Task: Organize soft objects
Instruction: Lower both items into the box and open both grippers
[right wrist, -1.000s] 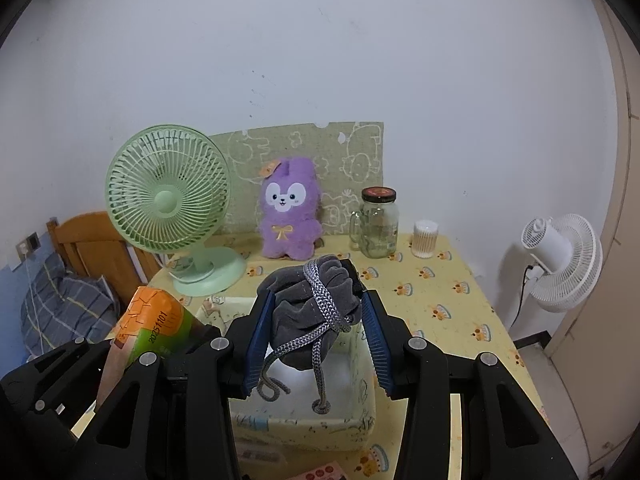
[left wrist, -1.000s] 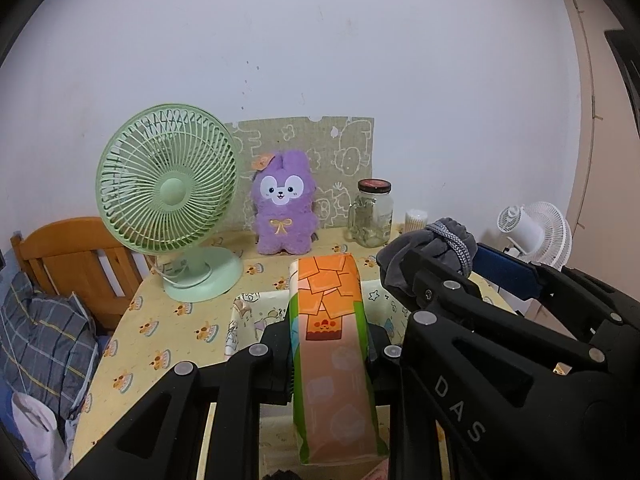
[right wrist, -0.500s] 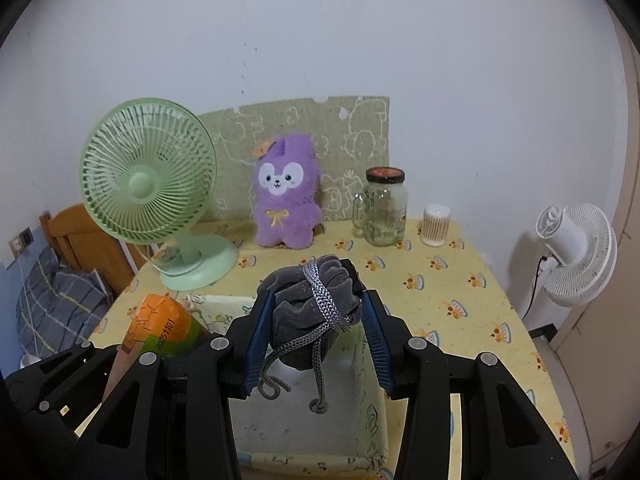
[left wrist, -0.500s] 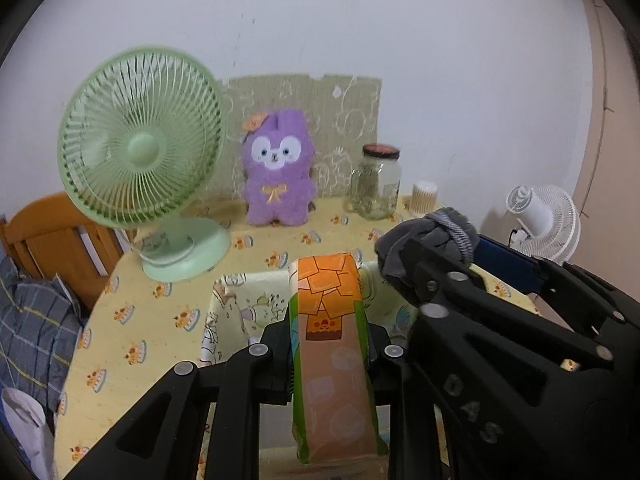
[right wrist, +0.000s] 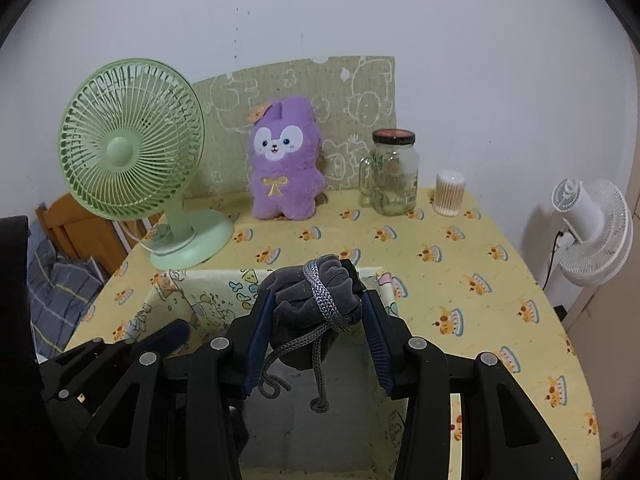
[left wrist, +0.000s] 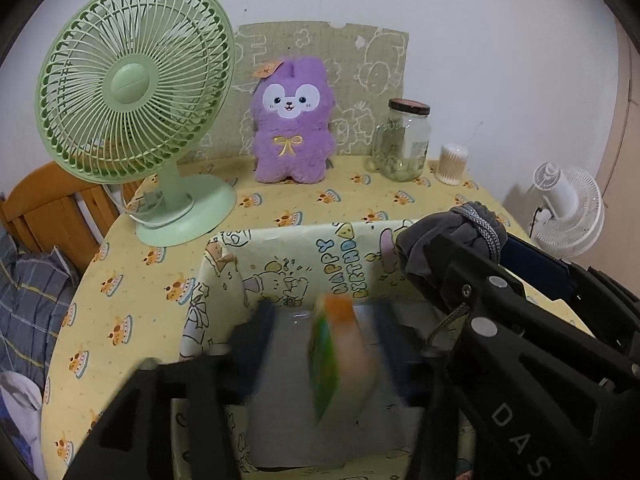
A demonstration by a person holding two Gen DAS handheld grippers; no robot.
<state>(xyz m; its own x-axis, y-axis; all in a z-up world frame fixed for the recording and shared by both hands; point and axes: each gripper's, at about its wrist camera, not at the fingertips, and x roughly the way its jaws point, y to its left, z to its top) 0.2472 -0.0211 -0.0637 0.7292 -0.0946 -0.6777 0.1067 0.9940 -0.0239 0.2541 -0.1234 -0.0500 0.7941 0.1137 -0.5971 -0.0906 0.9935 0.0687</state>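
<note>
Worktop (right wrist: 460, 240): covered by a yellow cloth printed with cakes; everything below is carried on it.
Green fan (left wrist: 132, 92): stood at about 10 o'clock of the worktop, its round base beside the storage box's far left corner.
Storage box (left wrist: 224, 280): an open fabric box printed with cartoons and "HAPPY BIRTHDAY", seen at 6 o'clock in both wrist views, directly below both grippers.
Purple plush (right wrist: 284, 168): sat upright at 12 o'clock against a patterned board, between the green fan and the glass jar (right wrist: 394, 172).
Left gripper (left wrist: 320, 344): blurred by motion; its fingers (left wrist: 256, 332) have just been opening and are seen spread, with a gap on either side of the packet.
Orange-and-green packet (left wrist: 340, 356): blurred and tilted between the spread left fingers, over the inside of the storage box; no pad is seen pressing on it.
Right gripper (right wrist: 316, 320): its blue-padded fingers (right wrist: 260, 340) are pinched on the grey pouch from both sides, held over the storage box's far wall.
Grey drawstring pouch (right wrist: 316, 304): clamped between the right fingers, its braided cord hanging down at 6 o'clock into the box opening.
Cotton-swab tub (right wrist: 450, 194): placed just to the 3 o'clock side of the glass jar.
</note>
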